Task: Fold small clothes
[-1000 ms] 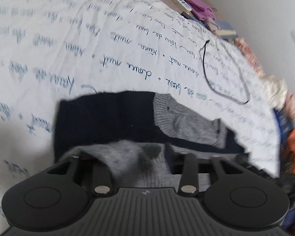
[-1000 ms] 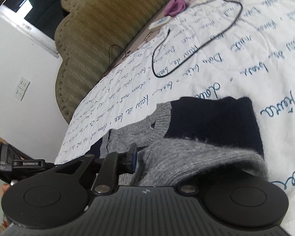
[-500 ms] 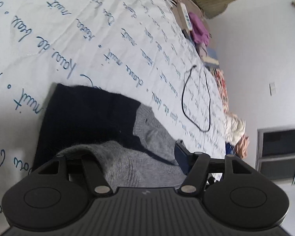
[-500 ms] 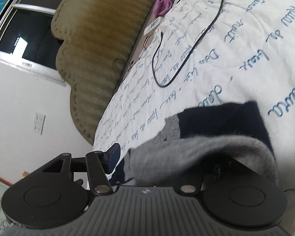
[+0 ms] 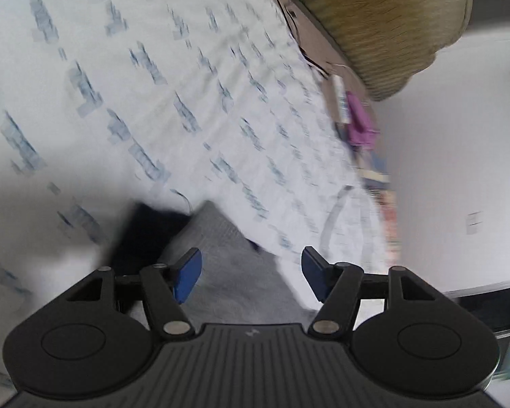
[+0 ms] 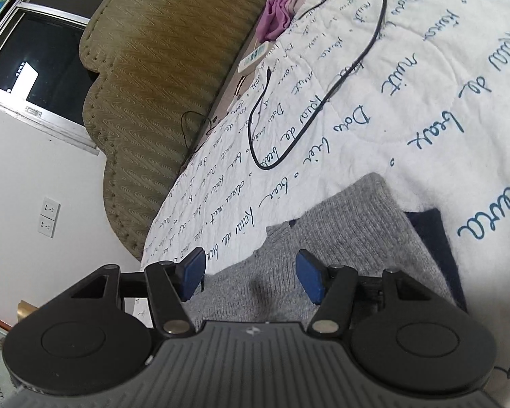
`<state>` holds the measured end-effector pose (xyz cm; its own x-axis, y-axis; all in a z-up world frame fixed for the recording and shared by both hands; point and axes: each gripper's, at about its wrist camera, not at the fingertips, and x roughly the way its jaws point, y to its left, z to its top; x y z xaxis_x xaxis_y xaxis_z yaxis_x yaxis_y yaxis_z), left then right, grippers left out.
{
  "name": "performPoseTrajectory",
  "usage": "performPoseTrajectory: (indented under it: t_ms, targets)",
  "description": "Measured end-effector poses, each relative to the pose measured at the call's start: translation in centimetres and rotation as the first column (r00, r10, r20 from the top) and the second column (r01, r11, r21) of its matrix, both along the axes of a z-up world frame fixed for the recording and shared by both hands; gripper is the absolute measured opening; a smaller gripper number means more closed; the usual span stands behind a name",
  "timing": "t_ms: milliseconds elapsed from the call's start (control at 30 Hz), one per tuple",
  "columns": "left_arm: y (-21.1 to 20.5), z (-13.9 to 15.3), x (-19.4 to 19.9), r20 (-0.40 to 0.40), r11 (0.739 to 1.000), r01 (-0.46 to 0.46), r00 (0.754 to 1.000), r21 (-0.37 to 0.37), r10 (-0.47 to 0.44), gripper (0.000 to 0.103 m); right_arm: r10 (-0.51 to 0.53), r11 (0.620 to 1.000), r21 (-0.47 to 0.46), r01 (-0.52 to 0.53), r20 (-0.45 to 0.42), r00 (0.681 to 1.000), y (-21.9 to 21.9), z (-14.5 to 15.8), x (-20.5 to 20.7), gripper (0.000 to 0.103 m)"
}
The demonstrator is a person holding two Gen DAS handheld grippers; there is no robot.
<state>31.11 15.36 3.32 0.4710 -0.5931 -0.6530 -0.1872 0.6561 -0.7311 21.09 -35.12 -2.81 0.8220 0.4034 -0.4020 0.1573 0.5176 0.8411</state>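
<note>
A small grey and navy knit sweater point(image 6: 353, 238) lies folded on the white bedspread with blue writing point(image 6: 442, 78). Its grey half lies on top and a strip of navy point(image 6: 435, 238) shows at the right edge. In the blurred left wrist view the grey part point(image 5: 227, 258) lies beside a navy patch point(image 5: 142, 238). My left gripper point(image 5: 250, 275) is open and empty just above the grey knit. My right gripper point(image 6: 250, 275) is open and empty over the grey knit too.
A black cable loop point(image 6: 326, 78) lies on the bedspread beyond the sweater. A purple cloth point(image 6: 278, 13) and a white remote point(image 6: 255, 57) lie by the olive padded headboard point(image 6: 146, 78). A white wall with sockets point(image 6: 49, 216) is at left.
Both grippers have let go of the grey fold and opened. The grey half now lies flat over the navy part. The left camera has swung toward the headboard.
</note>
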Motion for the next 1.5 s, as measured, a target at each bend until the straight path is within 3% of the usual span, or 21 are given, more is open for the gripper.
performPoseTrajectory:
  t_ms: [67,133,200,267,333,400,467,600,700,867,1033,1300,1500]
  targets:
    - [-1.0,1.2,-0.4,0.053,0.991,0.04,0.998,0.127,-0.047,0.064,0.019,0.999,-0.05,-0.018,0.017,1.0,0.6,0.7,-0.2,0.062]
    - [-2.9,2.3,-1.1,0.111,0.954,0.094,0.985,0.285,-0.13,0.064,0.057,0.992,-0.117,-0.053,0.033,0.998,1.8,1.7,-0.4,0.062]
    - [-5.3,2.9,-2.2,0.159,0.869,0.119,0.962,0.48,-0.22,0.064,0.12,0.976,-0.189,-0.111,0.034,0.992,3.4,2.4,-0.1,0.065]
    - [-8.2,2.7,-3.4,0.175,0.736,0.127,0.932,0.664,-0.318,0.065,0.161,0.951,-0.271,-0.151,0.018,0.987,4.8,2.8,0.1,0.068]
    - [-10.1,2.1,-4.7,0.174,0.627,0.114,0.908,0.771,-0.38,0.064,0.158,0.928,-0.337,-0.159,-0.032,0.987,5.7,2.7,0.6,0.069]
    - [-10.9,1.4,-5.5,0.163,0.569,0.115,0.896,0.814,-0.414,0.065,0.109,0.913,-0.385,-0.132,-0.082,0.991,5.8,2.4,1.0,0.069]
    - [-10.9,0.8,-5.7,0.152,0.563,0.123,0.896,0.817,-0.417,0.064,0.083,0.903,-0.415,-0.108,-0.077,0.994,6.0,2.8,0.4,0.071]
    - [-10.3,0.2,-5.9,0.141,0.558,0.126,0.901,0.82,-0.41,0.065,0.143,0.86,-0.491,-0.139,-0.029,0.989,7.8,3.9,-1.5,0.076]
    - [-10.2,-0.1,-6.0,0.134,0.559,0.128,0.905,0.819,-0.404,0.064,0.17,0.828,-0.532,-0.177,-0.064,0.983,8.4,3.4,-1.6,0.08]
    - [-10.0,-0.2,-6.5,0.131,0.561,0.132,0.906,0.817,-0.403,0.064,0.113,0.845,-0.517,-0.137,-0.079,0.991,8.2,3.1,-2.2,0.08]
    - [-9.7,-0.6,-6.7,0.123,0.566,0.139,0.908,0.812,-0.4,0.064,0.136,0.804,-0.574,-0.156,-0.078,0.988,9.7,3.5,-3.0,0.094]
    - [-9.3,-1.2,-6.9,0.118,0.574,0.141,0.913,0.807,-0.39,0.065,0.138,0.75,-0.643,-0.153,-0.074,0.988,11.8,4.4,-4.4,0.093]
    - [-9.0,-1.5,-7.3,0.126,0.574,0.127,0.916,0.809,-0.38,0.071,0.179,0.726,-0.662,-0.186,-0.079,0.981,13.9,4.8,-5.7,0.095]
